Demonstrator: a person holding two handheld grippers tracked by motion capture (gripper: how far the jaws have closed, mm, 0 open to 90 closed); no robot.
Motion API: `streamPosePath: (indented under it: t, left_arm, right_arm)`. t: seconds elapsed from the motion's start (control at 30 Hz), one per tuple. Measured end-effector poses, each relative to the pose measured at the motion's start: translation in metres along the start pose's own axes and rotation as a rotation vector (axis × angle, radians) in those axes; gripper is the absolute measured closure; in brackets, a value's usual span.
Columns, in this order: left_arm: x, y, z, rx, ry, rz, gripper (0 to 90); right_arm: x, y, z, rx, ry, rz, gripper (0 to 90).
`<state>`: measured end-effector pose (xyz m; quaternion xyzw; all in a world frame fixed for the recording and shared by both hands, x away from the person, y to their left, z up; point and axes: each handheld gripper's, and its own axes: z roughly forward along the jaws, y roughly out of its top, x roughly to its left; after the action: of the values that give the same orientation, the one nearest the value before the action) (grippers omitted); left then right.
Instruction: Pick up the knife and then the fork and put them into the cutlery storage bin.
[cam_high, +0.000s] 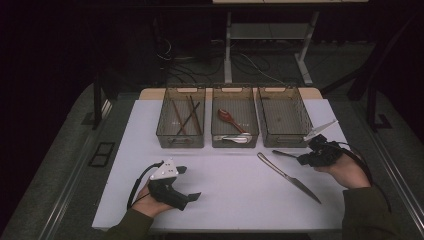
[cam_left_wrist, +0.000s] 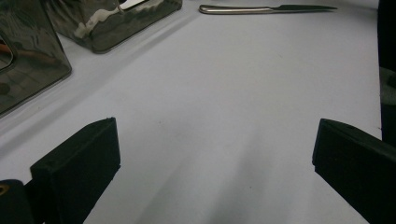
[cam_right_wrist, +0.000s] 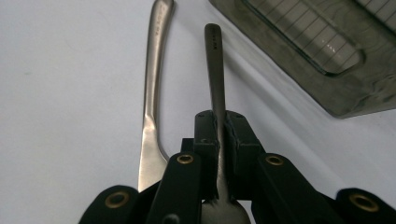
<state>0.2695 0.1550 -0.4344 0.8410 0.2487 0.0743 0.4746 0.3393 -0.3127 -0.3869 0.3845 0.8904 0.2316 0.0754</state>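
Note:
My right gripper (cam_high: 302, 159) hovers just in front of the right-hand bin (cam_high: 299, 131), shut on a slim metal utensil (cam_high: 283, 153) whose handle points left. In the right gripper view the jaws (cam_right_wrist: 218, 122) clamp that utensil (cam_right_wrist: 215, 60) partway along its handle; its working end is hidden. A table knife (cam_high: 288, 176) lies diagonally on the white table beside it, also seen in the right gripper view (cam_right_wrist: 155, 70). My left gripper (cam_high: 188, 183) rests at the front left, jaws wide apart with nothing between them (cam_left_wrist: 215, 163).
Three smoky clear bins line the back of the table (cam_high: 150, 200): the left bin (cam_high: 162, 127) holds chopsticks, the middle one (cam_high: 216, 137) a red spoon and a pale spoon. Floor cables and table legs lie beyond.

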Motion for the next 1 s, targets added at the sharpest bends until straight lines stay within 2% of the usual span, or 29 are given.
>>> streamPosePath:
  t: [0.7,1.0]
  left_arm:
    - [0.004,-0.001,-0.003,-0.011,0.008,-0.011,0.2]
    - [0.004,-0.001,-0.002,-0.010,0.007,-0.013,0.2]
  right_arm:
    - [-0.005,-0.004,-0.041,-0.168,0.024,0.040,84.1]
    - [-0.011,0.000,-0.049,-0.209,0.016,0.056,84.1]
